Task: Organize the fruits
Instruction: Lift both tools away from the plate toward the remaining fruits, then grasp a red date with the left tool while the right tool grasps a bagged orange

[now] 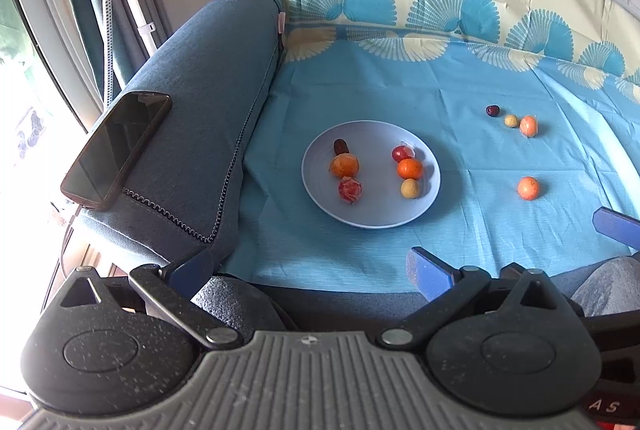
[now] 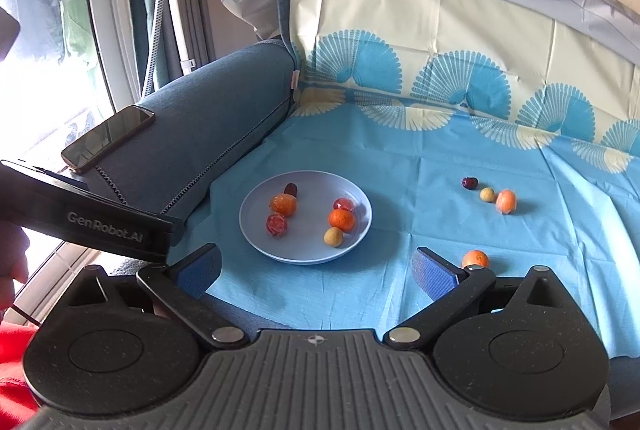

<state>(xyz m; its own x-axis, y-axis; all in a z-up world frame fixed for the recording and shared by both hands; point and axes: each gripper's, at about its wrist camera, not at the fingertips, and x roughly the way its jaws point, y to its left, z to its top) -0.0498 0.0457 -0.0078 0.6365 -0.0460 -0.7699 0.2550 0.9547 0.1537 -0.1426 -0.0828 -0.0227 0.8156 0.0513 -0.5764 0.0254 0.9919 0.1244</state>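
Four fruits lie off the plate [image 2: 256,230], to its right: a lone orange [image 2: 476,258] nearest, three farther back. Both the right gripper [image 2: 316,270] and left gripper [image 1: 312,266] have fingers spread, empty. Best to straddle that orange squarely and close gently.

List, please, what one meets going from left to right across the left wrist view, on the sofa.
Black smartphone on the blue armrest → pale blue round plate with fruits → lone orange fruit on the light blue cloth.
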